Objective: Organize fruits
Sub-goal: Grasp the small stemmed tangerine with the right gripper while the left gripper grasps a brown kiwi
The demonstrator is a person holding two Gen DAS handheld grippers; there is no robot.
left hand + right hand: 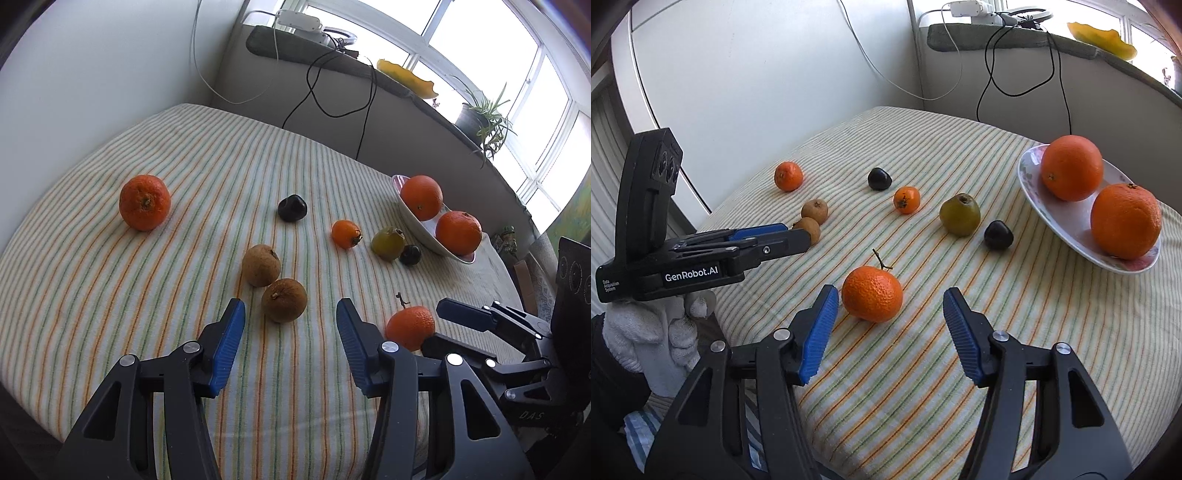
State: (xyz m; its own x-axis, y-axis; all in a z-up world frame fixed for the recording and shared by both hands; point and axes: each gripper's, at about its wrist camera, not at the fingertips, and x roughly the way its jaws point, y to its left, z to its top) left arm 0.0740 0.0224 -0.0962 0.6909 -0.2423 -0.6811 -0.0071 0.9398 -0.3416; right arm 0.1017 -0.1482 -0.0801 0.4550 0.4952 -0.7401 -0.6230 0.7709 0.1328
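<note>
Nearest of all, the right gripper (890, 332) is held with its blue-padded fingers (820, 332) spread wide apart above the striped tablecloth (905, 387), nothing being gripped. Just beyond its fingertips, a stemmed tangerine (872, 293) is seen resting on the cloth, close to the left-hand finger but not touched by it. The left gripper (290, 347) is likewise held with its jaws apart and nothing between them; two brown fruits (284, 300) lie touching each other just ahead of it, to the left of the stemmed tangerine. The glove-clad left hand (653, 332) is seen wrapped around that gripper's handle.

Farther back from the stemmed tangerine, and to its right, a dark plum (998, 234) is set just beside a green fruit (960, 214). A small orange fruit (907, 199) lies behind the tangerine, with a second dark plum (879, 178) beyond it. Well to the left and farther still, a lone tangerine (788, 176) is placed apart from the rest.

To the right of the stemmed tangerine, a white plate (1030, 173) is tilted on the cloth, and two large oranges (1126, 220) are held on it. Beyond everything, a windowsill (424, 99) is seen carrying cables (332, 92) and a potted plant (480, 118).
</note>
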